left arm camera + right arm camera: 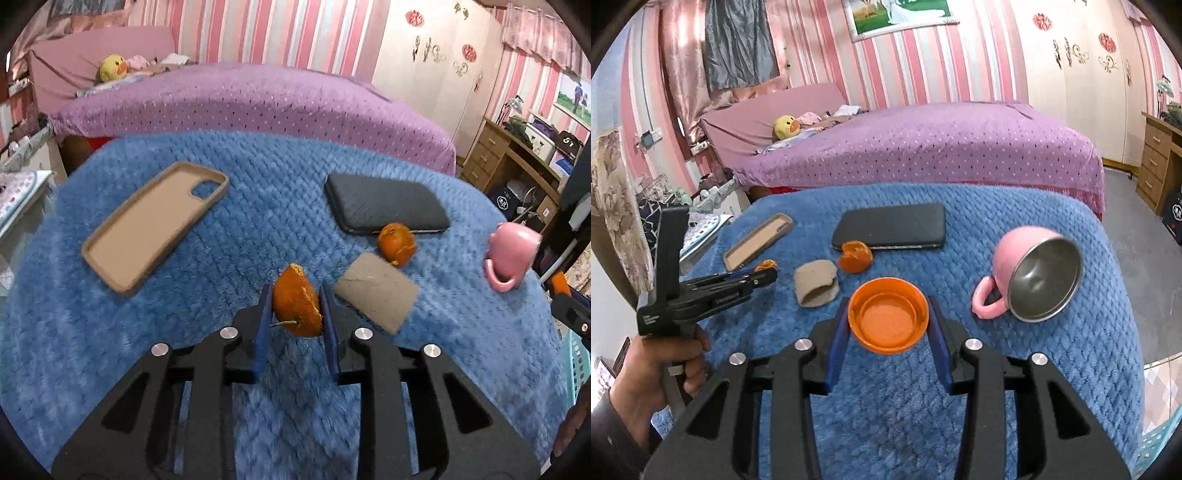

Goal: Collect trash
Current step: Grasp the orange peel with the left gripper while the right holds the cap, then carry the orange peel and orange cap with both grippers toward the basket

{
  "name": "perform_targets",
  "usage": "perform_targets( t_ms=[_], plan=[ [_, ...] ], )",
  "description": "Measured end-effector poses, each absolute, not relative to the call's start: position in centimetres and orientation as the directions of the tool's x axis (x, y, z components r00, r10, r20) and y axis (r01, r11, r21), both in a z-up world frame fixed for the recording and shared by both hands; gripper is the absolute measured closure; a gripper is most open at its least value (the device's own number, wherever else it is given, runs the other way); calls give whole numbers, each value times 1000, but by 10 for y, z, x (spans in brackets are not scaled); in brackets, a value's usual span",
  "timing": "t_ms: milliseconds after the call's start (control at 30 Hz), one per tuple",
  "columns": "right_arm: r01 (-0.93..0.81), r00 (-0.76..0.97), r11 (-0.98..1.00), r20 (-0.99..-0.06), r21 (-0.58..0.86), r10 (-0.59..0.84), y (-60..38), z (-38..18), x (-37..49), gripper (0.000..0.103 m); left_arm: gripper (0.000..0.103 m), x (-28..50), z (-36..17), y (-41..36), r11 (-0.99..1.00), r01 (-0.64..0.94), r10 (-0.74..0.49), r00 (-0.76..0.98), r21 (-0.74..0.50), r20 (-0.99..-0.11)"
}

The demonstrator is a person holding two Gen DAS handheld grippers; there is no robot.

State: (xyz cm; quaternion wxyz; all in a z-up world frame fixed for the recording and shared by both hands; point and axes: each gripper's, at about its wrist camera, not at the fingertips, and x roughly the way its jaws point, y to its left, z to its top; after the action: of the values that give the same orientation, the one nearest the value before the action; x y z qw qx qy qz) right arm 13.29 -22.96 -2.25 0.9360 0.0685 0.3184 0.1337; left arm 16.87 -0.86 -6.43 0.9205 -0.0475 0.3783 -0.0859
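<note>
My left gripper point(295, 314) is shut on a piece of orange peel point(297, 306) and holds it just above the blue blanket point(258, 206). It also shows from the side in the right wrist view point(764, 271). My right gripper point(888, 325) is shut on an orange plastic lid point(888, 319), held open side up. A second orange peel point(397, 243) lies against a black phone point(384, 208); it also shows in the right wrist view point(855, 256). A flattened cardboard tube point(376, 291) lies beside it, also in the right wrist view point(816, 282).
A tan phone case point(155, 225) lies at the left. A pink mug point(1030, 273) with a steel inside lies on its side at the right. A purple bed point(923, 147) stands behind. A turquoise basket point(576, 362) is at the blanket's right edge.
</note>
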Motion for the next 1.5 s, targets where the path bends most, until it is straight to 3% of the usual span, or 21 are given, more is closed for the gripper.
perform_targets(
  t_ms=[367,733,1500],
  plan=[
    [-223,826,963,-495,149,268,-217,22,69,63,79,82,-10,-33,968,225,-248,762,-115,-599],
    [-192,868,974,-441,123,227,-234,59,-5,63,79,0,20,-33,954,237,-298,813,-184,-501],
    [-75,887,986,-440,152,136,-297,38,-6,63,79,15,14,-79,945,291,-327,800,-152,-504]
  ],
)
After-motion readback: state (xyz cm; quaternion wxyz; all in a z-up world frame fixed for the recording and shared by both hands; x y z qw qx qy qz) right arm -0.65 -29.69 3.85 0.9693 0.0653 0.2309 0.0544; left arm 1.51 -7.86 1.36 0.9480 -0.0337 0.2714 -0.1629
